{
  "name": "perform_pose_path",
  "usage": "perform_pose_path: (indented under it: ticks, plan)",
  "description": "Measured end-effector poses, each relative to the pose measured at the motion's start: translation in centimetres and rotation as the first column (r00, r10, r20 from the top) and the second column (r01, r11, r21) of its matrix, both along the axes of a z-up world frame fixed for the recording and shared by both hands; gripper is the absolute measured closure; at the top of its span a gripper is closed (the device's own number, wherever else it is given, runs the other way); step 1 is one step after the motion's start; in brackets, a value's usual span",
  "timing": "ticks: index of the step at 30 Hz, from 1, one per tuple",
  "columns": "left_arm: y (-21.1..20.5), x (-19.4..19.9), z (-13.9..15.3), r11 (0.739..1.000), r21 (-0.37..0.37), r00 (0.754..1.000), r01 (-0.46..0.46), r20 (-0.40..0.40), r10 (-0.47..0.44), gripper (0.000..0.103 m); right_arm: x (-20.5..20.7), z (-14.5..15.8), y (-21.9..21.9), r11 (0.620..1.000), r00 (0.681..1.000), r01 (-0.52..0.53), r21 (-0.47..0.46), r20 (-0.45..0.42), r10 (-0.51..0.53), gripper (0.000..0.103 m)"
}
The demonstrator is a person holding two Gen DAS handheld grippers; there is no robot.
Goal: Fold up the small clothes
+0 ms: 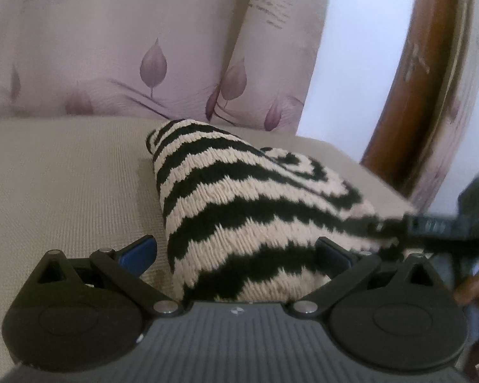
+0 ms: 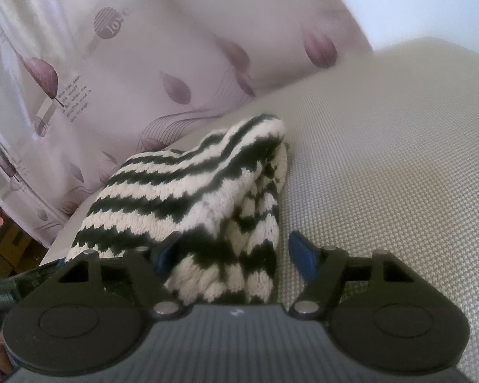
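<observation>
- Knitted black-and-cream striped garment [image 1: 239,210], thick and chunky, lies bunched on a beige woven seat cushion [image 1: 64,185], and both pairs of tongs are at it.
- Left tongs [image 1: 236,255] stand spread: the blue-padded left finger [image 1: 137,252] is just clear of the knit's edge, while the right finger [image 1: 332,255] has the knit lying against it. The garment fills the gap between them, but a firm pinch does not show.
- Right tongs [image 2: 236,252] are partly spread, with the folded end of the striped knit [image 2: 188,201] between them. The left blue finger [image 2: 166,252] is tucked under a fold of the cloth; the right blue finger [image 2: 303,255] stands apart from the knit with bare cushion [image 2: 383,159] behind it, so the pads do not press on both sides.
- In the left wrist view the dark body of the right tongs [image 1: 444,223] comes in from the right edge, touching the near right corner of the garment.
- The garment is doubled over itself, its upper layer draped across a lower one, with the open fold facing the right wrist camera.
- Behind the cushion rises a pale lilac backrest printed with purple leaves [image 1: 111,63], close behind the knit's far end.
- A curved brown wooden frame [image 1: 412,95] shows at the right in the left wrist view.
</observation>
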State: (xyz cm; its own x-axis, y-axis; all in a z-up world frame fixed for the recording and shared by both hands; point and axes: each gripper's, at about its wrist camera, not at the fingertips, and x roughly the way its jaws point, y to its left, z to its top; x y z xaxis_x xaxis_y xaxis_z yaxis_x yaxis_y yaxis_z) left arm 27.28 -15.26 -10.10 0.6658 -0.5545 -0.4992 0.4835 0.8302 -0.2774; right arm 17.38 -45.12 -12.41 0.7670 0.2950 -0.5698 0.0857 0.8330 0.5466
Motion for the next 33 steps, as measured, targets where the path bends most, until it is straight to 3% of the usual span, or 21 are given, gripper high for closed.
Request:
perform_pose_path:
  ticks: [3, 8, 11, 17, 25, 33]
  plan:
    - [1.0, 2.2, 0.2, 0.995, -0.094, 0.996, 0.025, -0.085, -0.033, 0.000, 0.0, -0.1, -0.1, 1.000, 1.000, -0.001, 0.005, 0.000, 0.001, 0.031]
    - [1.3, 5.9, -0.1, 0.987, -0.150, 0.981, 0.047, -0.178, -0.074, 0.000, 0.0, -0.1, -0.1, 1.000, 1.000, -0.003, 0.007, 0.002, 0.003, 0.030]
    - [1.5, 8.1, -0.9, 0.972, -0.223, 0.959, 0.067, -0.254, -0.124, 0.000, 0.0, -0.1, 0.0, 1.000, 1.000, -0.004, 0.007, 0.004, 0.004, 0.030]
    - [0.7, 11.9, -2.4, 0.958, -0.267, 0.929, 0.101, -0.319, -0.186, 0.000, 0.0, -0.1, -0.1, 1.000, 1.000, -0.007, 0.015, 0.005, 0.007, 0.030]
    - [-1.0, 12.6, -2.6, 0.965, -0.153, 0.951, 0.211, -0.195, -0.239, 0.010, 0.0, -0.1, 0.0, 1.000, 1.000, -0.007, 0.015, 0.007, 0.007, 0.029]
    - [-0.7, 11.7, -2.8, 0.966, -0.148, 0.959, 0.210, -0.160, -0.233, 0.010, 0.1, -0.1, -0.2, 0.999, 1.000, -0.005, 0.031, 0.003, 0.005, 0.027]
